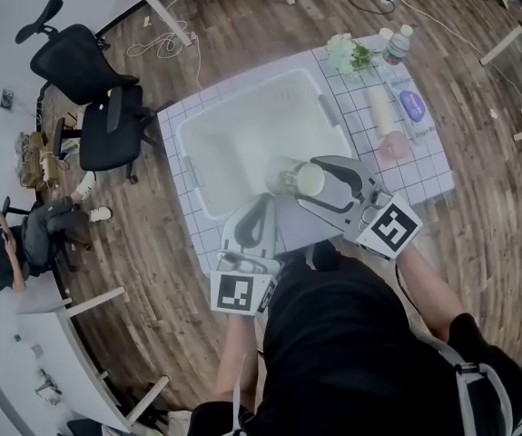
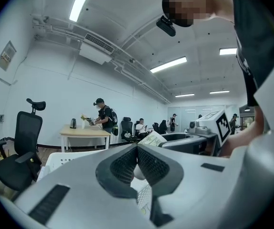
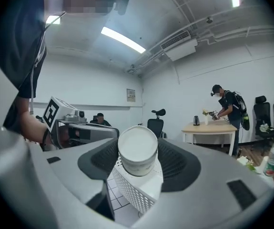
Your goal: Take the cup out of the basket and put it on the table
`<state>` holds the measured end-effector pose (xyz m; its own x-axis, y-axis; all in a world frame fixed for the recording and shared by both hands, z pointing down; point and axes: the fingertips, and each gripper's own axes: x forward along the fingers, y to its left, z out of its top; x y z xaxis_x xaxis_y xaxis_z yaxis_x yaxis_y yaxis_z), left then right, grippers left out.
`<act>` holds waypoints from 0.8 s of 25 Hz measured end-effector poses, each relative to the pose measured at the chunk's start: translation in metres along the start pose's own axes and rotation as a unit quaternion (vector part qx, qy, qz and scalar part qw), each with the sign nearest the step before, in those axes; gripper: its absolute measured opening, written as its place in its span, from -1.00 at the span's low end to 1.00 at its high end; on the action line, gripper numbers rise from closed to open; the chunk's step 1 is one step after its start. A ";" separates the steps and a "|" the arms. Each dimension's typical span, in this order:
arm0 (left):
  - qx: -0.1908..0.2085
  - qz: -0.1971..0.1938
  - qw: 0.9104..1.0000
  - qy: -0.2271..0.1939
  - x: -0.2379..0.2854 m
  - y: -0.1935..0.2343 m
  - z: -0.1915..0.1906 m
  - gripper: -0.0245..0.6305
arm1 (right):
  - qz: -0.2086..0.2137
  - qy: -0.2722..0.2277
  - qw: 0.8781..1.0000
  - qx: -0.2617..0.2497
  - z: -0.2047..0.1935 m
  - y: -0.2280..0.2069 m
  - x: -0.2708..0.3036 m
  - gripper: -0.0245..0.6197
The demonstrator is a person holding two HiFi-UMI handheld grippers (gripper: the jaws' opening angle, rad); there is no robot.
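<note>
Right gripper (image 1: 308,182): jaws closed on the cup (image 1: 295,177), one pad on each side of it.
Cup: lying on its side in the grip, over the near right part of the basket (image 1: 242,148); not on the table (image 1: 195,230).
Right gripper view only: the cup (image 3: 137,149) shows a round white end face-on to the camera between the ribbed pads (image 3: 177,163). A perforated corner of the basket (image 3: 137,190) sits right under it. Whether cup and basket touch, can't tell.
Left gripper (image 1: 261,209): jaws together, holding nothing, tip at the basket's near rim, just beside the right gripper.
Left gripper view only: pad tips (image 2: 137,149) meet with no gap. The basket's rim (image 2: 63,160) shows low at left and the right gripper's marker cube (image 2: 224,123) at right.
Head view only: full layout. The basket fills most of the gridded table, with a bottle (image 1: 397,44) and flowers (image 1: 349,54) at the far right corner. An office chair (image 1: 88,89) and a seated person (image 1: 11,243) are off to the left.
Both gripper views: a standing person (image 3: 227,104) at a desk in the background.
</note>
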<state>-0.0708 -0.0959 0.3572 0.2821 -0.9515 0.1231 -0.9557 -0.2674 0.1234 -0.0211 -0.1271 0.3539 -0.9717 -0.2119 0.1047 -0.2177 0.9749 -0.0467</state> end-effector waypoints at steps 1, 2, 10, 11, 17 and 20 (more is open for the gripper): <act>0.001 0.004 1.000 0.001 -0.002 -0.004 -0.001 -0.90 | 0.003 -0.003 1.000 0.002 -0.001 0.001 -0.004 -0.10; 0.001 0.008 1.000 0.001 -0.003 -0.009 -0.001 -0.90 | 0.005 -0.005 1.000 0.003 -0.001 0.002 -0.007 -0.10; 0.001 0.015 1.000 0.000 -0.012 -0.034 -0.004 -0.90 | 0.015 -0.017 1.000 0.007 -0.004 0.013 -0.028 -0.10; 0.002 0.014 1.000 -0.001 -0.014 -0.036 -0.003 -0.90 | 0.014 -0.019 1.000 0.004 -0.002 0.015 -0.030 -0.10; 0.007 0.010 1.000 -0.007 -0.029 -0.038 0.003 -0.90 | 0.002 -0.024 1.000 -0.001 0.005 0.030 -0.035 -0.10; 0.009 0.005 1.000 -0.010 -0.045 -0.040 0.004 -0.90 | -0.003 -0.023 1.000 -0.007 0.008 0.045 -0.036 -0.10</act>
<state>-0.0452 -0.0430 0.3425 0.2715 -0.9567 0.1046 -0.9597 -0.2610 0.1044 0.0037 -0.0763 0.3398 -0.9738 -0.2198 0.0589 -0.2220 0.9745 -0.0331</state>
